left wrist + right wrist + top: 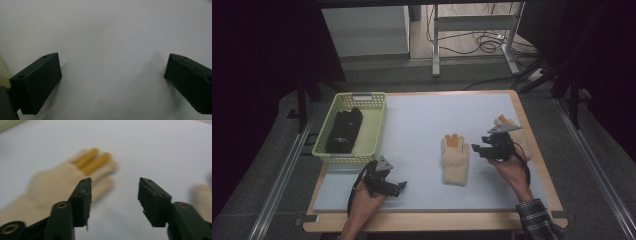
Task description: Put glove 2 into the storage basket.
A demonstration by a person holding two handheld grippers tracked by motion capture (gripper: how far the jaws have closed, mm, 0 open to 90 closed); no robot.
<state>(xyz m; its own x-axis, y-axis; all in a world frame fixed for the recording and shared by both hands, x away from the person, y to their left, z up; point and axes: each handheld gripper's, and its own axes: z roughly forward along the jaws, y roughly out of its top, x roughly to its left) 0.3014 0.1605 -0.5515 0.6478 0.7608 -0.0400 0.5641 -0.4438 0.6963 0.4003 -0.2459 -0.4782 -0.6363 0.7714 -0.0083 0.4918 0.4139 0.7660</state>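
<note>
A cream glove with orange fingertips lies flat on the surface, near its middle. The right hand-held gripper hovers just right of it, jaws apart and empty. A second glove lies behind that gripper, partly hidden by it. The left hand-held gripper rests open on bare mat. A basket at left holds a black item.

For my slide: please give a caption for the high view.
Right gripper open beside cream glove; black gloves in basket.
</note>
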